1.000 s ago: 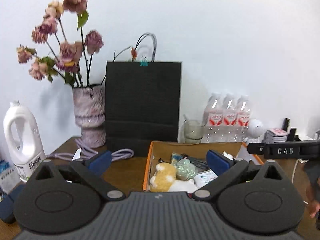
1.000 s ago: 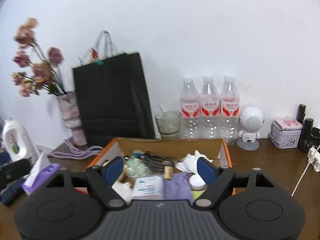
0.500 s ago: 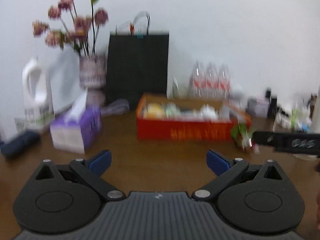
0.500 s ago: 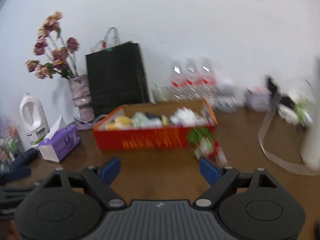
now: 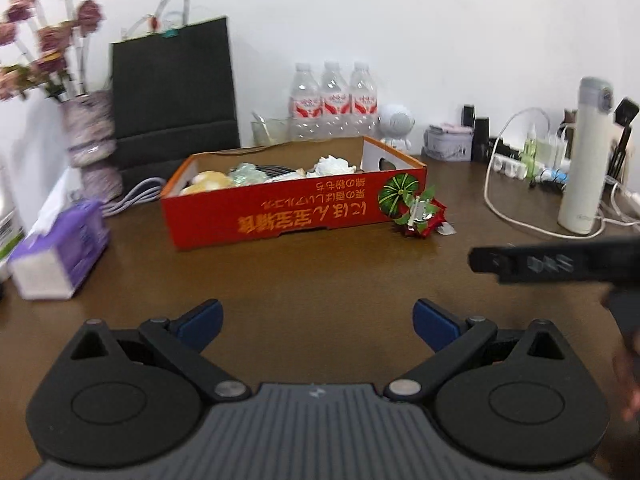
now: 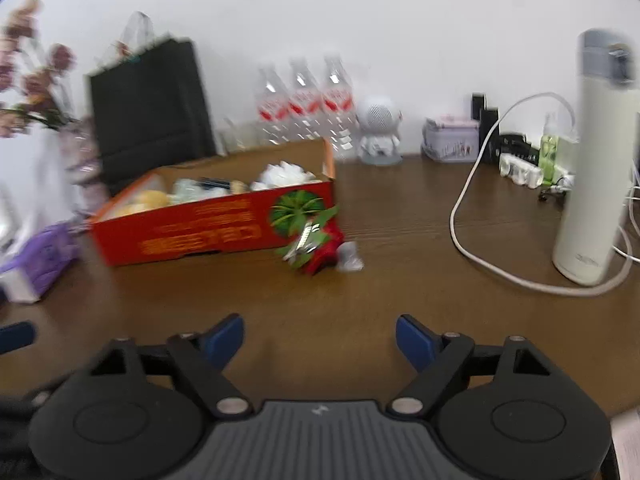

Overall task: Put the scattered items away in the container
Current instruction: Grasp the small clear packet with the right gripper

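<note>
A red cardboard box [image 5: 288,212] [image 6: 200,232] with orange rim stands on the brown table, holding a yellow plush toy [image 5: 206,182], a pale green item, cables and white crumpled paper. A red-and-green foil ornament [image 5: 420,216] [image 6: 314,246] lies on the table against the box's right front corner. My left gripper [image 5: 316,322] hangs open over bare table, well short of the box, nothing between its blue pads. My right gripper [image 6: 320,338] is also open with nothing between its fingers, its jaws closing a little; the ornament lies ahead of it. The right gripper's black body [image 5: 556,264] shows in the left wrist view.
A purple tissue box [image 5: 60,256] sits left of the red box. Behind stand a black paper bag [image 5: 172,92], a vase of dried flowers [image 5: 92,140], three water bottles [image 5: 332,100] and a white speaker figure [image 6: 378,128]. A tall cream flask [image 6: 592,168] and white cables [image 6: 480,256] occupy the right.
Both grippers have drawn back from above the box and dropped lower; the box now lies farther ahead and the ornament beside it has come into view. Both stayed open and empty.
</note>
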Demonstrator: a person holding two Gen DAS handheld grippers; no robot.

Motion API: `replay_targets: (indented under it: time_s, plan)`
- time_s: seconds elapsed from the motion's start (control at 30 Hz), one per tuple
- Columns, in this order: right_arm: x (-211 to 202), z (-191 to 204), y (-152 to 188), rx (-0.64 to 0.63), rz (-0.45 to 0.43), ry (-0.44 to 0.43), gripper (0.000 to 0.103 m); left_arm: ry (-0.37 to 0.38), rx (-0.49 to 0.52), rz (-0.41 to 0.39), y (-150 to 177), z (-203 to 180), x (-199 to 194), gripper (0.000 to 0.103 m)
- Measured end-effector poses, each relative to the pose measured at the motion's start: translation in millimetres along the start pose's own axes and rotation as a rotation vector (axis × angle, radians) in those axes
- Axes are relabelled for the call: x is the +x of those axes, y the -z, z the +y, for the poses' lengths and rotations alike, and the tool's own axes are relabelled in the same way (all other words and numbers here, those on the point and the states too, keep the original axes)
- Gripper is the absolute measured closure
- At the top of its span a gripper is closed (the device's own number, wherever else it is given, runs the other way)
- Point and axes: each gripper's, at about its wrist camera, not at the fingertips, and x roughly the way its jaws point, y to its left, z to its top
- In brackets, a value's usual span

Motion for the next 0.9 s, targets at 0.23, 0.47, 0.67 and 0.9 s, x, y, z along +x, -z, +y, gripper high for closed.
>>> replay_targets:
  time_s: [0.23, 0.47, 0.67, 0.9]
  plan:
    - [81, 0, -45, -0.01, -0.027, -0.017, 0.044, 0.072, -0.049, 0.01, -27, 8, 54, 0.0]
    - [83, -46, -50, 0.115, -0.047, 0.028, 0.059, 0.252, -0.019, 0.086, -48, -28, 121, 0.018]
    - [86, -65, -47, 0.142, -0.032, 0.081, 0.059, 0.338, 0.01, 0.071, -65, -65, 157, 0.021]
    - [93, -60, -44, 0.082, 0.005, 0.003, 0.059, 0.362, 0.02, 0.092, -59, -60, 159, 0.076]
